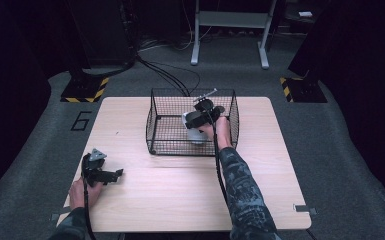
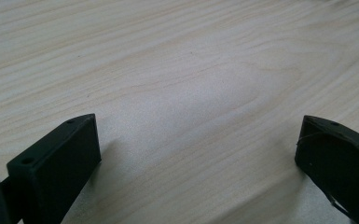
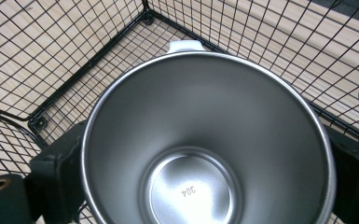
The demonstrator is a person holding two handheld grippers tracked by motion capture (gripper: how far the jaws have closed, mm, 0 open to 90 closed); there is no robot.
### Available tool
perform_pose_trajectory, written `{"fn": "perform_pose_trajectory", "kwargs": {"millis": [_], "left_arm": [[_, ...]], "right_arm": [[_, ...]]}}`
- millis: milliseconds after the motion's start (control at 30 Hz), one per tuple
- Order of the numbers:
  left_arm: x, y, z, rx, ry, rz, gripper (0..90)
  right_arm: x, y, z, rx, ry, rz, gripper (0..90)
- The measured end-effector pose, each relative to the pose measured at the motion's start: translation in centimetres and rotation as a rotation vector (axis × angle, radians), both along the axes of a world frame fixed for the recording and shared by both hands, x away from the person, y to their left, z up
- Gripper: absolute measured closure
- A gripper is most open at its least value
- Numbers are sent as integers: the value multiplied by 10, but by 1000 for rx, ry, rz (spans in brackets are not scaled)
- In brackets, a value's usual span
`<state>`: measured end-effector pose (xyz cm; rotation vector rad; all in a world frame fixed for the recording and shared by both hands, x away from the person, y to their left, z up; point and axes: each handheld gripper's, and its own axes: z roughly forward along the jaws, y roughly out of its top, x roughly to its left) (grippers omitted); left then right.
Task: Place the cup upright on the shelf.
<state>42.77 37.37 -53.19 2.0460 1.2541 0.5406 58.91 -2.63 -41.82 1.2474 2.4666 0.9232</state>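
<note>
Right gripper view: your right tongs point(image 3: 205, 163) have a steel cup point(image 3: 205, 140) clamped between the jaws, one black jaw pressed on each side of its wall just under the rim. Cup is upright, mouth toward the camera, empty, "304" stamped on the bottom. A white tab point(image 3: 184, 45) sticks out past the far rim, probably a handle or lid part; can't tell which.

Cup sits inside the wire basket point(image 3: 74, 60), near a corner, mesh walls close on two sides. Whether its base is touching the basket floor is hidden by the cup itself.

My read: you're either setting the cup down in the basket or lifting it out. Either way, keep it vertical, move straight up or down, and keep the jaws off the mesh so nothing snags. Don't loosen the grip until the base is clearly seated.

High view: right tongs point(image 1: 202, 117) are over the basket point(image 1: 192, 122), forearm reaching in over the near wall.

Left tongs point(image 1: 111, 175) rest on the worktop point(image 1: 260, 165) at the near left, well apart from the basket. Jaws spread wide, holding nothing. Leave them parked.
</note>
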Motion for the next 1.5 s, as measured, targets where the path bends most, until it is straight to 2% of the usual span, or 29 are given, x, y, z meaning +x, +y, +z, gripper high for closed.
{"fn": "perform_pose_trajectory", "kwargs": {"millis": [333,467,733,1167,1500], "left_arm": [[0,0,0,2,0,-2,1],[0,0,0,4,0,-7,1],[0,0,0,-1,0,1,1],[0,0,0,0,0,0,1],[0,0,0,3,0,-5,1]], "right_arm": [[1,1,-5,-11,24,-1,61],[1,2,-6,-32,33,0,60],[2,2,-7,-35,41,-2,59],[-4,-7,-9,-13,69,-2,57],[-9,-10,-9,-28,82,10,56]]}}
